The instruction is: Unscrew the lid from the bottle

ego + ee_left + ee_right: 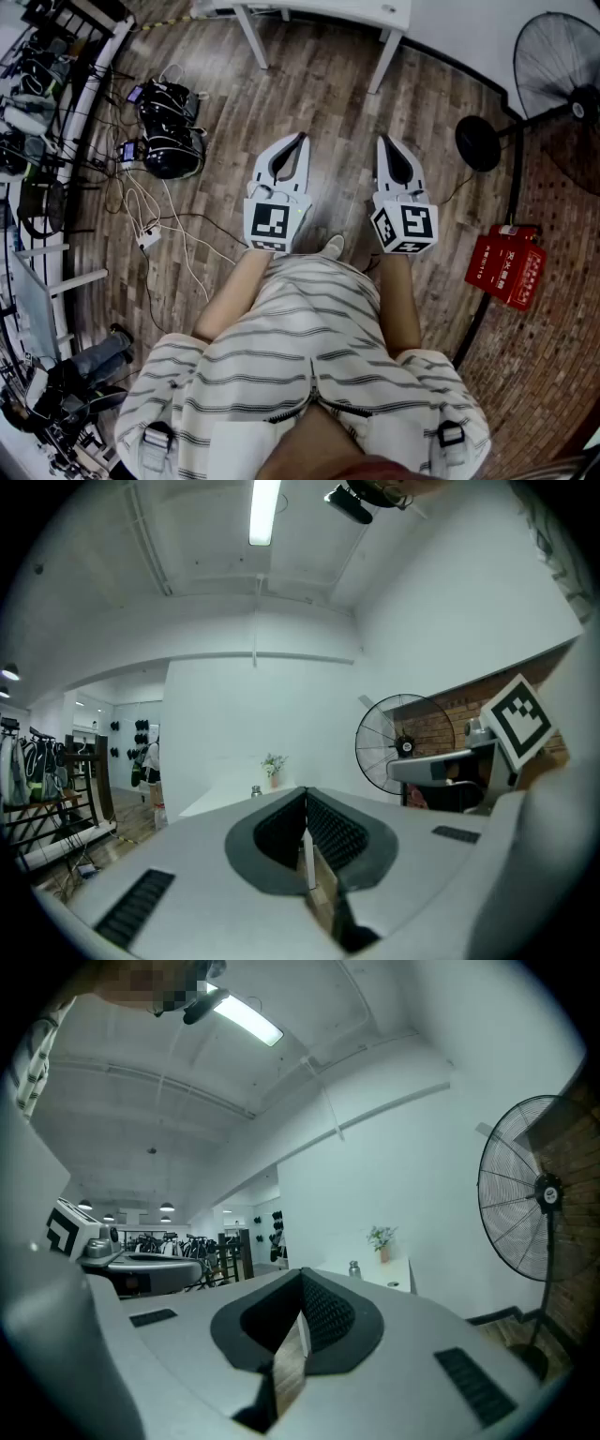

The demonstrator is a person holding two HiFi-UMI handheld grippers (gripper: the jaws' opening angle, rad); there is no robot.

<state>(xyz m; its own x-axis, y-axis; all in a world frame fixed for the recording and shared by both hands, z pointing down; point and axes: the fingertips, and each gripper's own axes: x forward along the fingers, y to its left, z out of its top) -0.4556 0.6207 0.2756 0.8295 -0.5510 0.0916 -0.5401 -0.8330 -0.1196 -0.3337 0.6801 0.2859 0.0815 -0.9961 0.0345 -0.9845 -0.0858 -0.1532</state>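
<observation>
From the head view, the person is standing on a brown wood floor [328, 94]. The left tongs [301, 138] and the right tongs [382, 141] are pointing forward side by side, a little apart. Both are squeezing their jaws tight together, with nothing in them. The legs of a white table [394, 11] are showing ahead of the tongs. A black fan [558, 66] is standing off to the right of the right tongs. A red box [507, 265] is sitting on that side too, near a brick wall [553, 337]. A black bag [171, 141] and white cables [141, 206] are lying to the left of the left tongs.

In the left gripper view, the jaws are pressing together and are empty. Far ahead of their tips, the table is standing by a plain white wall [234, 714]. The bottle [255, 790] is standing upright on the table, just left of a little plant [273, 764]. It is looking very small and grey, too far away to make out its lid. The fan is standing to the right.

In the right gripper view, the jaws are shut tight and empty as well. The bottle is sitting on the table ahead, a bit right of the tips, with the plant just beside it. A long lamp [246, 1018] is shining overhead.
</observation>
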